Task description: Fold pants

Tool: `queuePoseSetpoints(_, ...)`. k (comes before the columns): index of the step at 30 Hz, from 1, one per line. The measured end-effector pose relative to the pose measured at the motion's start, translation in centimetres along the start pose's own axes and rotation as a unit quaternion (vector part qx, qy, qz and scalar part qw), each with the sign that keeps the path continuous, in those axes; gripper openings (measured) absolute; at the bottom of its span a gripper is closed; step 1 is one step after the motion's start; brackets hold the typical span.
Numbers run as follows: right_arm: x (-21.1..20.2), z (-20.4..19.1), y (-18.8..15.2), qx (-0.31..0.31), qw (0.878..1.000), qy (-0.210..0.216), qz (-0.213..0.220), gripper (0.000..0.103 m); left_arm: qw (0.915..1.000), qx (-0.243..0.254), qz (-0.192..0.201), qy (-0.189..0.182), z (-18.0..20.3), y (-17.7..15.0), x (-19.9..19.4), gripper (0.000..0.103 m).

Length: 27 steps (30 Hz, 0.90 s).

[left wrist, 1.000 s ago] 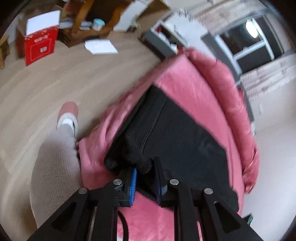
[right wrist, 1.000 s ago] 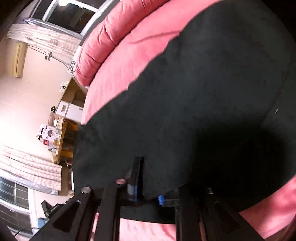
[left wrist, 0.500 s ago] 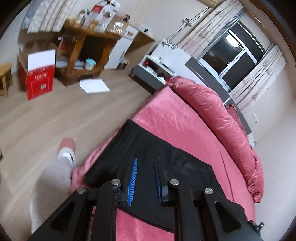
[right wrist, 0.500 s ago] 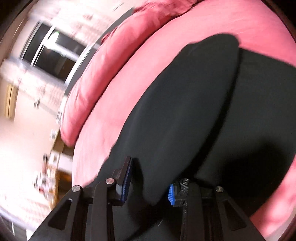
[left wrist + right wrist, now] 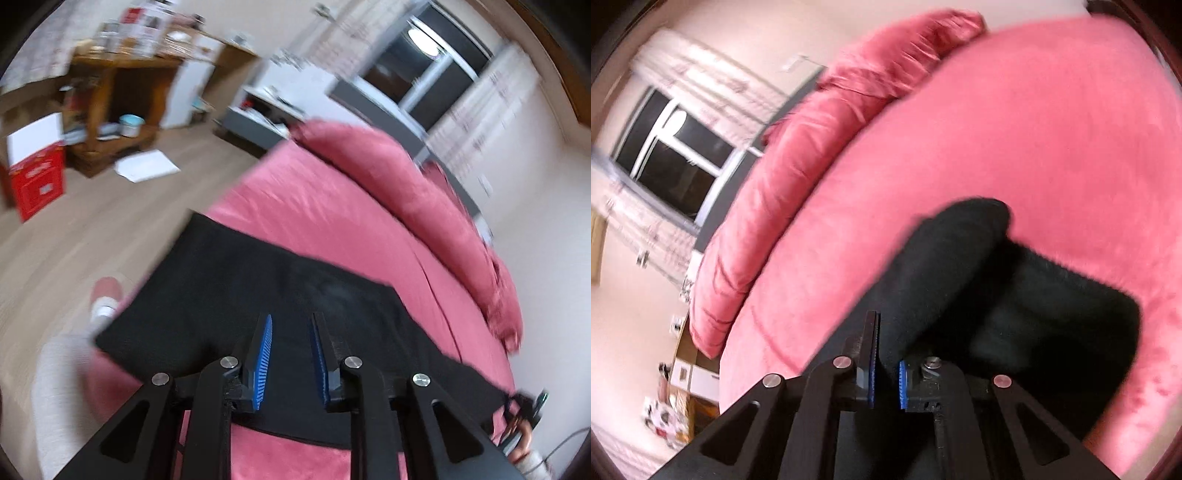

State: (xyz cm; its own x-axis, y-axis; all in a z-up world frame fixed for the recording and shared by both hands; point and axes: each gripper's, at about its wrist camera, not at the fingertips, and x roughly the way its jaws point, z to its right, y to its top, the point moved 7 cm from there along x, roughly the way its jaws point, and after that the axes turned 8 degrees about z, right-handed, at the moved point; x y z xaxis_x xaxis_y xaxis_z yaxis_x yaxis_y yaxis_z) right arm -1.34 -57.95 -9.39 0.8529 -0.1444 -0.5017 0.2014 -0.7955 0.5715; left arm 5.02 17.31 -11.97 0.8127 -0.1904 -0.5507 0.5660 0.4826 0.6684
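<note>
Jaws of the left gripper [image 5: 290,325] stand apart with nothing between them, above the black pants [image 5: 236,295]; the right gripper [image 5: 886,354] is nearly closed, with dark cloth bunched between its blue pads. Beyond, the pants lie on the pink bed [image 5: 332,206], at least one layer doubled over [image 5: 945,258]. Folding looks partway done; further folds and flattening probably remain.
</note>
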Motion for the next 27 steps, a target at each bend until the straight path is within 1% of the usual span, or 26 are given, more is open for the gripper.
queuePoseSetpoints(1, -1.1, -0.3, 0.2, -0.004, 1.0, 0.005, 0.004, 0.009, 0.9998, 0.011, -0.012, -0.007, 0.7, -0.4, 0.7, 0.021)
queuePoseSetpoints(3, -2.2, -0.6, -0.4, -0.007, 1.0, 0.001, 0.005, 0.009, 0.9986, 0.032, -0.036, -0.02, 2.0, -1.3, 2.1, 0.021)
queuePoseSetpoints(5, -3.0, 0.2, -0.8, -0.006, 1.0, -0.008, 0.0, 0.009, 0.9966, 0.052, -0.055, -0.031, 3.5, -2.5, 3.2, 0.021)
queuePoseSetpoints(7, -3.1, 1.2, -1.6, -0.005, 1.0, -0.021, -0.008, 0.009, 0.9928, 0.073, -0.084, -0.045, 4.8, -3.8, 4.4, 0.021)
queuePoseSetpoints(9, -2.7, 3.4, -2.7, 0.005, 0.999, -0.045, -0.02, 0.009, 0.9893, 0.097, -0.095, -0.054, 6.1, -4.8, 4.9, 0.021)
queuePoseSetpoints(11, -2.2, 5.5, -3.7, 0.029, 0.997, -0.06, -0.03, 0.009, 0.9863, 0.111, -0.106, -0.06, 6.8, -5.5, 5.2, 0.021)
queuePoseSetpoints(13, -1.8, 7.3, -4.4, 0.038, 0.995, -0.084, -0.034, 0.008, 0.9847, 0.117, -0.113, -0.061, 7.2, -5.9, 5.5, 0.021)
queuePoseSetpoints(18, -0.3, 8.5, -4.6, 0.038, 0.993, -0.102, -0.037, 0.007, 0.9812, 0.124, -0.137, -0.057, 7.3, -6.9, 6.7, 0.021)
queuePoseSetpoints(19, -0.4, 8.3, -4.4, 0.043, 0.994, -0.098, -0.036, 0.008, 0.9801, 0.125, -0.144, -0.056, 7.3, -7.1, 7.0, 0.021)
queuePoseSetpoints(21, -1.0, 8.2, -4.1, 0.062, 0.994, -0.083, -0.031, 0.019, 0.9792, 0.128, -0.145, -0.062, 7.8, -7.4, 7.1, 0.021)
queuePoseSetpoints(22, -1.8, 8.3, -3.8, 0.075, 0.994, -0.077, -0.017, 0.024, 0.9782, 0.134, -0.144, -0.068, 8.2, -7.5, 7.0, 0.021)
queuePoseSetpoints(23, -2.3, 8.6, -3.5, 0.081, 0.994, -0.077, -0.004, 0.033, 0.9764, 0.143, -0.143, -0.075, 8.8, -7.7, 7.0, 0.021)
queuePoseSetpoints(25, -3.4, 9.2, -3.0, 0.086, 0.993, -0.084, 0.018, 0.045, 0.972, 0.164, -0.145, -0.084, 9.8, -8.3, 7.1, 0.023)
queuePoseSetpoints(27, -3.1, 9.9, -2.7, 0.079, 0.992, -0.094, 0.012, 0.046, 0.9673, 0.181, -0.154, -0.089, 10.6, -9.0, 7.8, 0.023)
